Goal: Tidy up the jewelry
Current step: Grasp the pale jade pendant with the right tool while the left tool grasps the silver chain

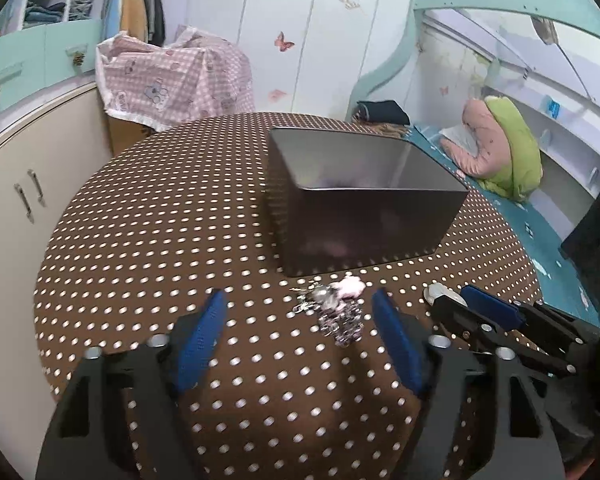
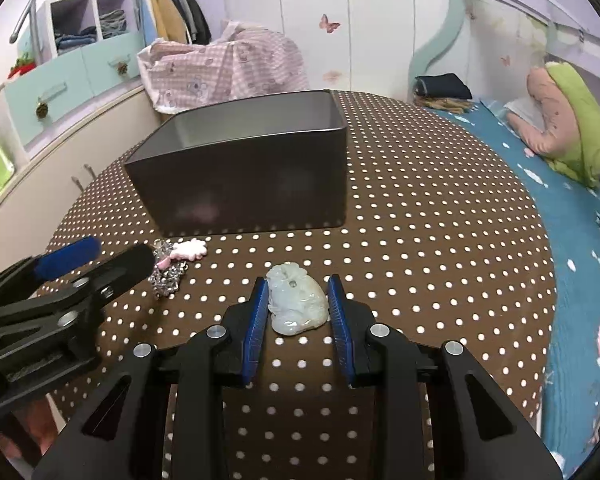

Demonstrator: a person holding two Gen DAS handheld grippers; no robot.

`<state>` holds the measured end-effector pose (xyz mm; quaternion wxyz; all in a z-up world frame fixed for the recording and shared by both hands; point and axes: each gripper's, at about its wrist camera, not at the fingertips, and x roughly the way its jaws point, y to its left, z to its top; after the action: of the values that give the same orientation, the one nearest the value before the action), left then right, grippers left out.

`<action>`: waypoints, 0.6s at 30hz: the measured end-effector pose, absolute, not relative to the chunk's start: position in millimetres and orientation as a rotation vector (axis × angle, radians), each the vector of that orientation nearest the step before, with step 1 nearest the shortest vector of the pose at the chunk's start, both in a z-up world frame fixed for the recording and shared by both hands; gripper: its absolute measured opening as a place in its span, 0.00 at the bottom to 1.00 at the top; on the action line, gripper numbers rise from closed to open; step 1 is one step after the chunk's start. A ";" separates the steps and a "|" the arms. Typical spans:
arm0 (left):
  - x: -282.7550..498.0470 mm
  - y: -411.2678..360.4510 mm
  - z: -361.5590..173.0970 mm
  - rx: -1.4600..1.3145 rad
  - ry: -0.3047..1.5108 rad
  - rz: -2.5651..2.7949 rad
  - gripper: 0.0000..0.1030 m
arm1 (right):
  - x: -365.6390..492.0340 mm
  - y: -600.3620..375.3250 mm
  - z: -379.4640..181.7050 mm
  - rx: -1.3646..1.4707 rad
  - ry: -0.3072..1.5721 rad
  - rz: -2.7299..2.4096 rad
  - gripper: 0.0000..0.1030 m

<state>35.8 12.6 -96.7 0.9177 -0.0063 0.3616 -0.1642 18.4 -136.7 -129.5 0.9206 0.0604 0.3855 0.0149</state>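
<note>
A pale green jade pendant (image 2: 296, 304) lies on the brown dotted tablecloth (image 2: 420, 260), and my right gripper (image 2: 298, 283) is shut on it, a blue pad touching each side. In the left wrist view only a pale edge of the pendant (image 1: 436, 292) shows beside the right gripper (image 1: 480, 312). My left gripper (image 1: 298, 300) is open, its fingers either side of a sparkly silver piece (image 1: 340, 318) with a pink charm (image 1: 352, 286), not touching it. The same silver piece (image 2: 168, 278) sits by the left gripper (image 2: 120, 252) in the right wrist view. A dark grey open tin (image 1: 364, 220) stands just behind.
The tin (image 2: 240, 188) takes up the middle of the round table; its inside is mostly hidden. A bed with a blue sheet (image 2: 560, 240) runs along the right. White cabinets (image 1: 20, 200) and a pink checked cloth (image 1: 172, 80) stand at the left and back.
</note>
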 end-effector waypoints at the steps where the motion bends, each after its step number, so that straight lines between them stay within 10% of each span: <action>1: 38.2 8.8 -98.3 -0.001 0.755 -0.339 0.54 | 19.2 -138.4 -129.2 0.129 0.792 0.033 0.30; 9: 45.7 -4.9 -105.9 0.037 0.796 -0.370 0.11 | 20.9 -145.2 -129.1 0.147 0.792 0.055 0.30; 18: 38.6 11.7 -99.2 -0.024 0.773 -0.356 0.10 | 23.0 -147.6 -128.0 0.162 0.798 0.058 0.30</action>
<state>38.6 11.7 -99.2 0.9108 -0.0119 0.3747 -0.1729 23.0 -147.6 -128.0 0.9179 0.0786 0.3880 0.0281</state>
